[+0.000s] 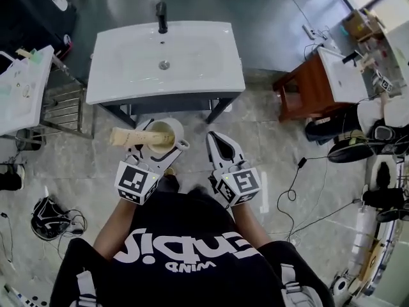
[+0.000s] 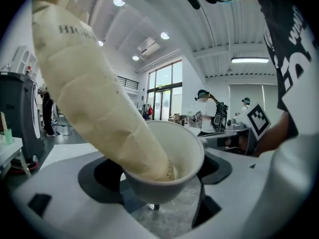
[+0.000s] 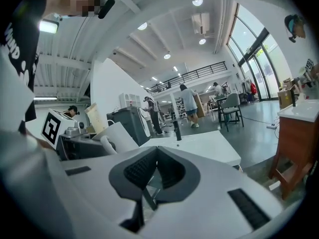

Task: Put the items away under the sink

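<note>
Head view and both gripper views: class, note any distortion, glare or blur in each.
Left gripper view: fisheye bends the ceiling, corners go black, and the paper sleeve in the cup looks soft up close. Head view: the white sink is almost washed out; the floor shows sheen. Right gripper view: same fisheye bend, ceiling lamps glare.

glossy ceramic sink (image 1: 192, 50); smooth matt cup (image 2: 185, 148); creased paper packet (image 2: 89, 93); polished stone floor (image 1: 268, 136)
</note>
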Demonstrator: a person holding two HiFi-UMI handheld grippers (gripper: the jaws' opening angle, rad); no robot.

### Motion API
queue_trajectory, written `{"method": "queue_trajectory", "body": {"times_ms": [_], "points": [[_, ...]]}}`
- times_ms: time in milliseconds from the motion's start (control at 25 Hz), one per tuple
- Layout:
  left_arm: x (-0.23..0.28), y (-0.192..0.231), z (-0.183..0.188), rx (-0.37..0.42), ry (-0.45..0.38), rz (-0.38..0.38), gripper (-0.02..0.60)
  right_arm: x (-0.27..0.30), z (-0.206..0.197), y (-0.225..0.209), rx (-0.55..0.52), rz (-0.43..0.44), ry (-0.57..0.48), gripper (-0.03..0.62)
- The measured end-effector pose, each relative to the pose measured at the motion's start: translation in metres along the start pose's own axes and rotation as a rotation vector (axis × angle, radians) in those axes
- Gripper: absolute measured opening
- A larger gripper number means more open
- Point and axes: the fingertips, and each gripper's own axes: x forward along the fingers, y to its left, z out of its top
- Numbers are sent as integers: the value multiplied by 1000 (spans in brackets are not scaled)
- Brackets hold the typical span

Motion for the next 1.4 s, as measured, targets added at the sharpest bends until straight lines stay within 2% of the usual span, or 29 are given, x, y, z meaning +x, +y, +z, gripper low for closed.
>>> {"method": "queue_trajectory", "body": {"times_ms": [200,520,880,1080,1400], "points": [[10,-10,1,-17,-10,39,453,-3,-4,-11,-1,47,18,18],[14,-8,-13,-9,1,93,453,-2,-11,-24,-10,75,31,18],[15,3,-33,14,13,110,453,14,-29,-21,-11,105,50,18],[21,18,-59,18,6,133,453,38,-53,-24,-18,123,46,18],[47,38,-127,36,13,131,451,76,-112,-41,-33,155,35,18]]}}
